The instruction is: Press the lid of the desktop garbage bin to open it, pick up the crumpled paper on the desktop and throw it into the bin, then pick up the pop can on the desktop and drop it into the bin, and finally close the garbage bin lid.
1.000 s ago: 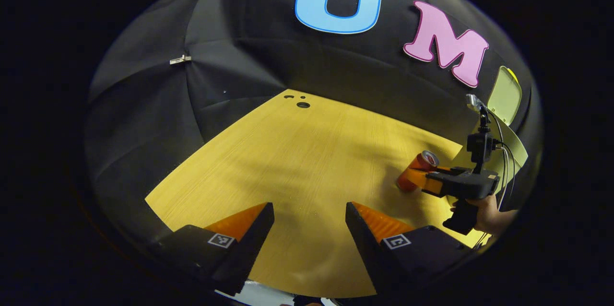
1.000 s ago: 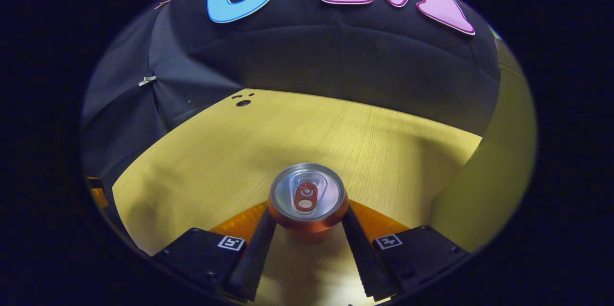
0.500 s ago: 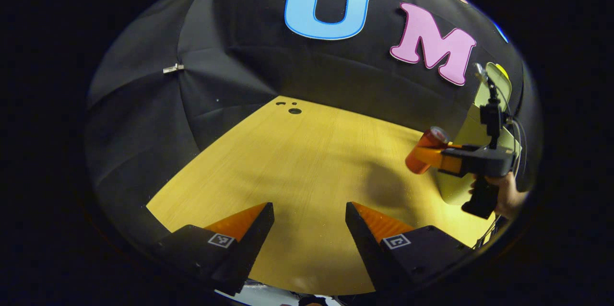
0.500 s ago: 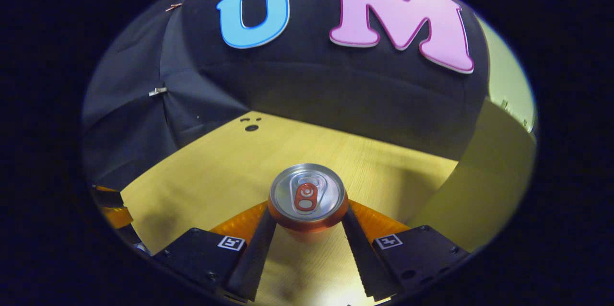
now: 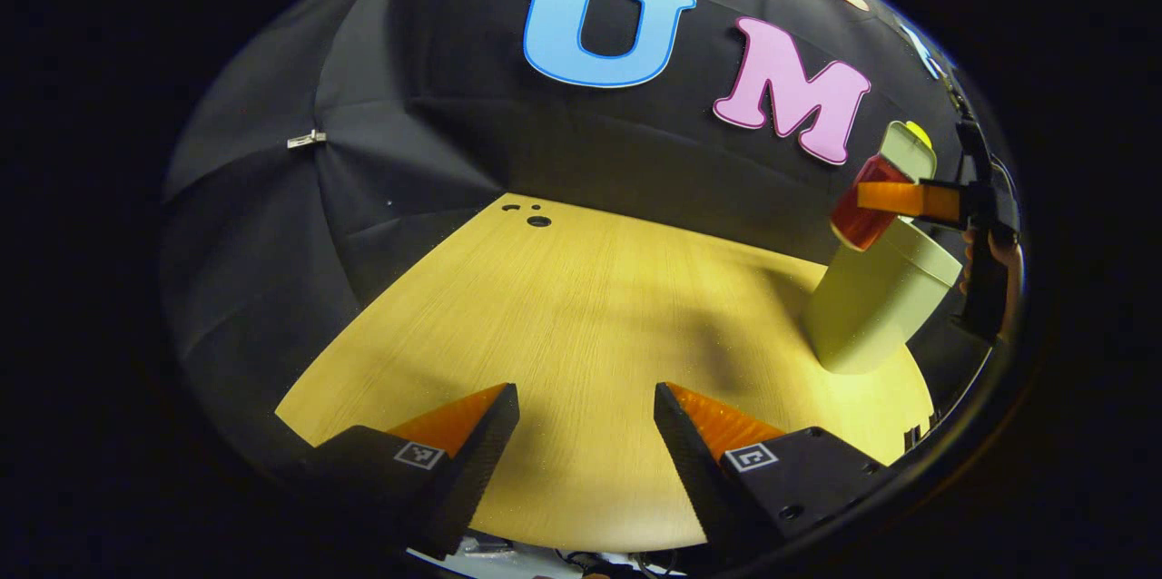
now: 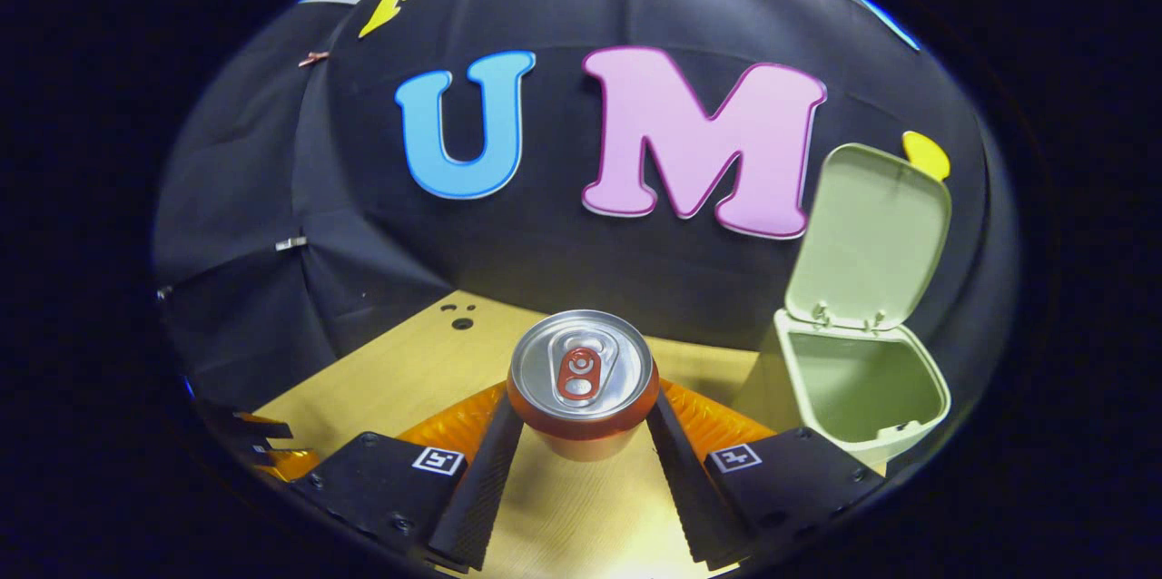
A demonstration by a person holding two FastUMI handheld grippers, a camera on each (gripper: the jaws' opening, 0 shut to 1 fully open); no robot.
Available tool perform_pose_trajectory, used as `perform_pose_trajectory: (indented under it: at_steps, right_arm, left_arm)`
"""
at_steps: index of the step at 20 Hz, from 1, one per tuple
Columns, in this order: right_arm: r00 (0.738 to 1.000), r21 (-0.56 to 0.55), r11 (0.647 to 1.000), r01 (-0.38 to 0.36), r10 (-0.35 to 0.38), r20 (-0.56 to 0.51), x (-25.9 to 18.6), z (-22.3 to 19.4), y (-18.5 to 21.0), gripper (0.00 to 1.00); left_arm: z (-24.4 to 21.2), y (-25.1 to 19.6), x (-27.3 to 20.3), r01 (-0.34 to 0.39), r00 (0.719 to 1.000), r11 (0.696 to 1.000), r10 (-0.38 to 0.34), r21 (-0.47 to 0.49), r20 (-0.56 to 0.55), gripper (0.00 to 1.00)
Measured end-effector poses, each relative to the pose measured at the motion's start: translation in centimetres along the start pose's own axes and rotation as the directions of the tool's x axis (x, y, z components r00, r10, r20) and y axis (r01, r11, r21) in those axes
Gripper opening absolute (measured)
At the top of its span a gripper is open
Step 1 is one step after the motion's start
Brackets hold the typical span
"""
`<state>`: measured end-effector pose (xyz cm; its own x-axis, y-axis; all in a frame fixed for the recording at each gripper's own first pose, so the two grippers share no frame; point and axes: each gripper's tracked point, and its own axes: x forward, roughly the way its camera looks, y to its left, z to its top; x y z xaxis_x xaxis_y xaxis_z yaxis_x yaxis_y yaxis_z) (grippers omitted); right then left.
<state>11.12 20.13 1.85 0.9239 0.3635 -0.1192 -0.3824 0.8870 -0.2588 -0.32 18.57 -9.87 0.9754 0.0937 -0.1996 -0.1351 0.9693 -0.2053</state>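
Left gripper view, left to right: left gripper (image 5: 585, 434) hangs low over the table (image 5: 563, 307), jaws wide apart, nothing between them. Bare wood ahead. At far right the bin (image 5: 876, 298) stands on the table near its right edge, lid (image 5: 908, 152) up. Can (image 5: 858, 211) sits in the air just above the bin's rim, on its left side, tilted, with the right gripper (image 5: 894, 198) clamped on it; a hand (image 5: 994, 261) holds that gripper from behind, partly cut off by the view's edge.

Right gripper view, left to right: left gripper at lower left edge, low by the table (image 6: 427, 370). Centre: can (image 6: 582, 379) top-on to the camera, right gripper (image 6: 582, 434) closed to can width, both fingers pressing its sides, can clear of the table. Right: bin (image 6: 858, 388) open, lid (image 6: 867, 234) standing upright on its hinge. Inside of bin seen only in part; cannot tell its contents.
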Motion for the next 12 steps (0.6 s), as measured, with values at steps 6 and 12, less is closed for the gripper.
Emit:
perform_pose_trajectory:
  at_steps: [6, 12]
  right_arm:
    - [0.99, 0.032, 0.994, 0.109, -0.111, 0.087, -4.3, 5.6, -3.9, 0.82]
    - [0.963, 0.047, 0.977, 0.208, -0.213, 0.168, -5.9, 9.2, -10.1, 0.82]
  left_arm:
    - [0.1, 0.1, 0.5, 0.078, 0.997, 0.997, -0.078, 0.026, -0.011, 0.96]
    - [1.0, -1.5, 1.1, 0.078, 0.997, 0.997, -0.078, 0.021, -0.004, 0.96]
